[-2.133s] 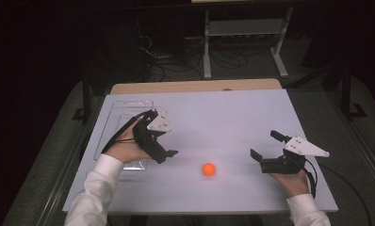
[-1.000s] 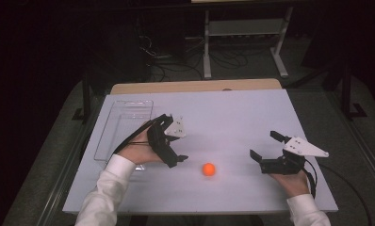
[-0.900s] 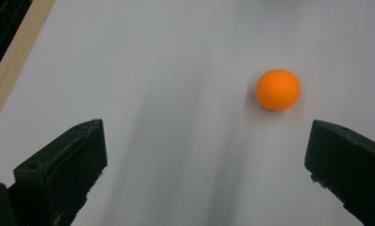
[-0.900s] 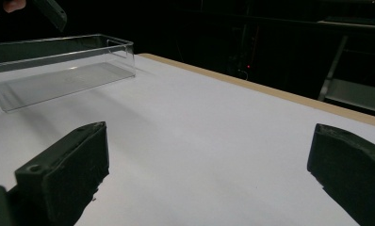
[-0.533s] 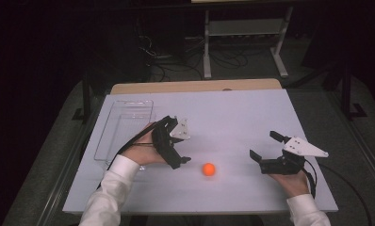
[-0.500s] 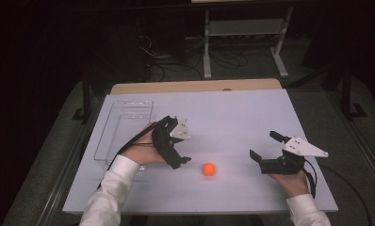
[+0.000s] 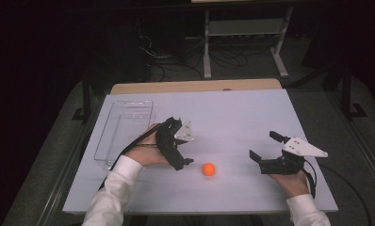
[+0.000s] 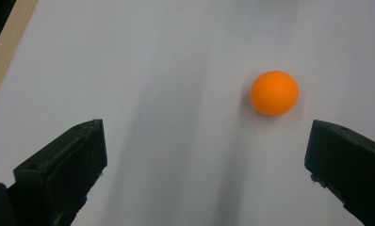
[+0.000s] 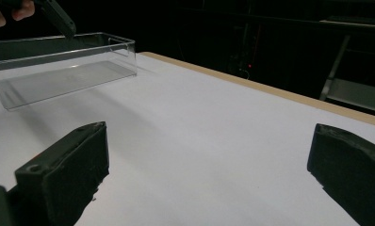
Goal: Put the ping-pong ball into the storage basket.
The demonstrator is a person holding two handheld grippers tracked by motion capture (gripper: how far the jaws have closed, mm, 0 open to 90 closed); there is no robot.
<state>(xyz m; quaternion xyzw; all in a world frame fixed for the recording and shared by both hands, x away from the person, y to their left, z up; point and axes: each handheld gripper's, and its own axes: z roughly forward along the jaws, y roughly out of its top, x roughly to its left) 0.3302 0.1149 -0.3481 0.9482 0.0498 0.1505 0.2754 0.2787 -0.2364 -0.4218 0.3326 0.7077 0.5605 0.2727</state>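
A small orange ball (image 7: 208, 169) lies on the white table (image 7: 232, 113), near its front and about midway across. My left gripper (image 7: 182, 143) hovers just left of the ball, jaws open and empty. In the left gripper view the ball (image 8: 274, 92) sits ahead and toward the right jaw, outside the gap of the left gripper (image 8: 207, 155). My right gripper (image 7: 263, 145) rests low at the front right, open and empty, pointing left across the table. In its own view the right gripper (image 9: 207, 155) spreads wide over bare tabletop.
A clear plastic tray (image 7: 111, 134) stands at the table's left side; in the right gripper view the tray (image 9: 63, 66) looks empty. A wooden strip (image 7: 195, 86) edges the far side of the table. Dark floor and a metal stand (image 7: 244, 33) lie beyond.
My left gripper has moved right, from beside the tray to just left of the ball. The right gripper and the ball have stayed put.
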